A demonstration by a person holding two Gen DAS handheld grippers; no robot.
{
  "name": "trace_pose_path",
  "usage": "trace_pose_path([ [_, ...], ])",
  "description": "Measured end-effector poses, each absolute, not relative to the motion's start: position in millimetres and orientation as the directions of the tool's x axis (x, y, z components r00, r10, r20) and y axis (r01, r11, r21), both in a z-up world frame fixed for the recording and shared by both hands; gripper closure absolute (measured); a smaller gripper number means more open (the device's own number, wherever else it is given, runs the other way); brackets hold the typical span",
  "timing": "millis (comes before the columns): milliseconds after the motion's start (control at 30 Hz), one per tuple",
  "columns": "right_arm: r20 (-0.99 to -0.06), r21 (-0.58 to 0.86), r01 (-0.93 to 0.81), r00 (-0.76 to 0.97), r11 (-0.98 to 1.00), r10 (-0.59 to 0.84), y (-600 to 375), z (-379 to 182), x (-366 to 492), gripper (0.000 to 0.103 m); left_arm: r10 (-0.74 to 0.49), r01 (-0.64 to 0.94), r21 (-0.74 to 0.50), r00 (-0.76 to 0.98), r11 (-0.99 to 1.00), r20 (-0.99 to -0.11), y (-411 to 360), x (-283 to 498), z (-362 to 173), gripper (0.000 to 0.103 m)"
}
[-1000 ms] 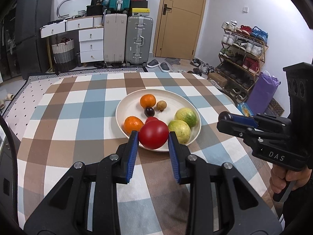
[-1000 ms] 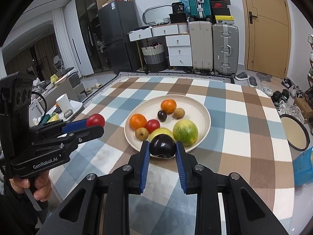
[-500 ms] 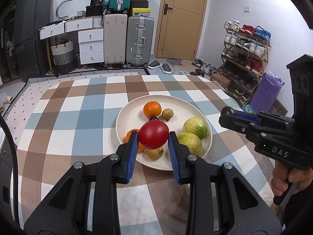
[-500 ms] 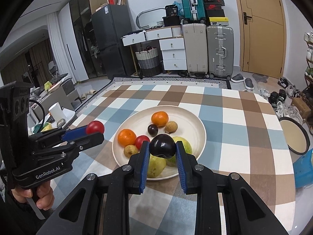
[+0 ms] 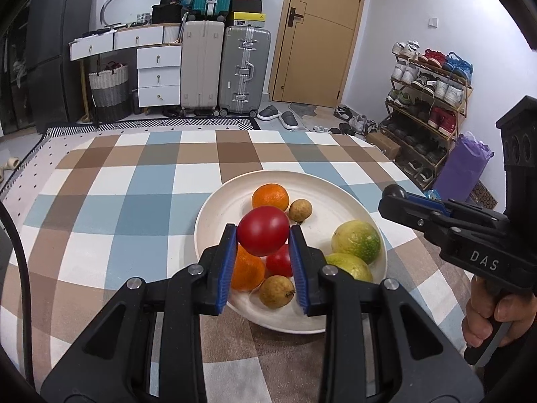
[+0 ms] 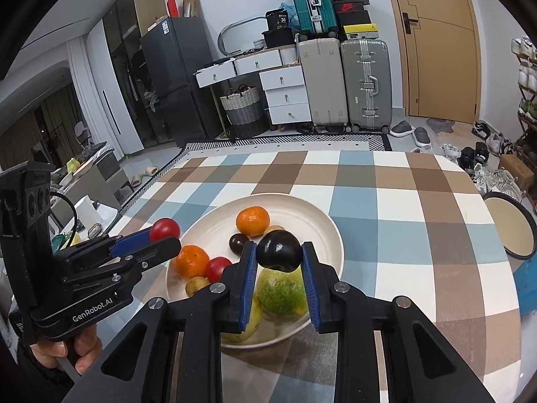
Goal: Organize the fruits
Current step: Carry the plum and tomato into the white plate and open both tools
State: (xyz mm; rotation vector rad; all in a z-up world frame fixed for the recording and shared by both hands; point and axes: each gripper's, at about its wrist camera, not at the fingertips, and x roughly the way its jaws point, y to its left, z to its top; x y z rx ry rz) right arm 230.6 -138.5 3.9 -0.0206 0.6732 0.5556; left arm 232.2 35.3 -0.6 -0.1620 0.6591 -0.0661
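Observation:
My left gripper (image 5: pixel 263 236) is shut on a red tomato (image 5: pixel 262 230) and holds it above the near side of a cream plate (image 5: pixel 218 213). My right gripper (image 6: pixel 278 258) is shut on a dark purple plum (image 6: pixel 278 250) above the same plate (image 6: pixel 327 231). The plate holds two oranges (image 5: pixel 270 197), a second red tomato (image 5: pixel 279 262), two green-yellow citrus fruits (image 5: pixel 355 241), small brown fruits (image 5: pixel 300 210) and a dark plum (image 6: pixel 237 243). The left gripper with its tomato (image 6: pixel 164 230) shows at the left of the right wrist view; the right gripper (image 5: pixel 396 198) shows at the right of the left wrist view.
The plate stands on a table with a checked cloth (image 5: pixel 141 201). A round tray (image 6: pixel 510 226) sits beyond the table's right edge. Suitcases (image 5: pixel 223 70), drawers, a basket and a shoe rack (image 5: pixel 426 100) stand at the back of the room.
Both grippers have moved forward over the plate, each still holding its fruit. The plate's fruits now sit under and behind the held tomato and plum.

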Motion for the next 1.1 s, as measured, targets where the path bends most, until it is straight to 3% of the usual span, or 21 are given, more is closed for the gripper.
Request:
trace_pose_path([
  [767,-0.613,0.137,-0.543,0.61,0.828,0.502,-114.3,-21.8,243.5,0.076,-0.11,0.026,-0.143,0.775,0.989,-0.622,29.4,243.4,-21.5,0.075],
  [867,-0.604,0.153,-0.538,0.614,0.829,0.509,-117.6,-22.3,242.7,0.065,-0.112,0.025,-0.147,0.775,0.989,-0.621,30.1,243.8,-22.4,0.075],
  [1100,-0.578,0.138,-0.529,0.644,0.838,0.501,-125.6,-19.0,233.2,0.062,-0.114,0.032,-0.142,0.777,0.989,-0.619,28.8,243.0,-22.8,0.075],
])
